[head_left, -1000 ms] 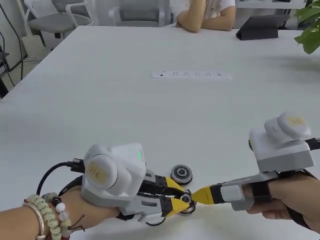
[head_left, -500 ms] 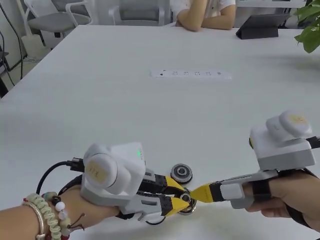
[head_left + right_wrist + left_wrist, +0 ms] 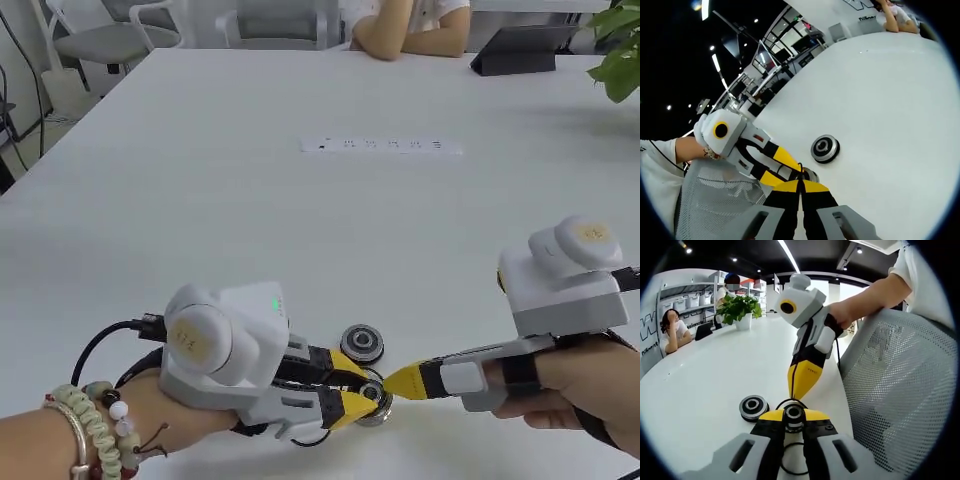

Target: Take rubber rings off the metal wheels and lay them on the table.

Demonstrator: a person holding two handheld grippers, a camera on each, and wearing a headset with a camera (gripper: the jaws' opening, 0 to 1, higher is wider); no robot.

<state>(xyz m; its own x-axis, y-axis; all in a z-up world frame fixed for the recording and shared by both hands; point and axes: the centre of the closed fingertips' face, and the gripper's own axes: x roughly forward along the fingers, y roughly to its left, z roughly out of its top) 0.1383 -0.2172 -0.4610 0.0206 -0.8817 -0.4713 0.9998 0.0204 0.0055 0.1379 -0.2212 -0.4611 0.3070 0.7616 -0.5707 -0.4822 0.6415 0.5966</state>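
Note:
My left gripper [image 3: 364, 393] [image 3: 793, 416] is shut on a small metal wheel [image 3: 374, 393] [image 3: 793, 413] just above the white table [image 3: 300, 230]. From the right, my right gripper [image 3: 390, 382] [image 3: 801, 181] meets it tip to tip and is shut on the thin black rubber ring [image 3: 788, 401] that arcs off that wheel. A second wheel [image 3: 362, 344] [image 3: 753, 406] [image 3: 825, 148], with its ring still on, lies flat just beyond them. Below the left jaws a loose black ring [image 3: 792, 466] lies on the table.
A white power strip [image 3: 380, 146] lies mid-table. At the far end sit a person's arms [image 3: 410, 35], a dark tablet case [image 3: 525, 55] and a green plant [image 3: 622, 62]. A mesh chair [image 3: 900, 390] stands close behind the near edge.
The right gripper's tips have edged slightly up and away at the held wheel. The left gripper and the second wheel have stayed put.

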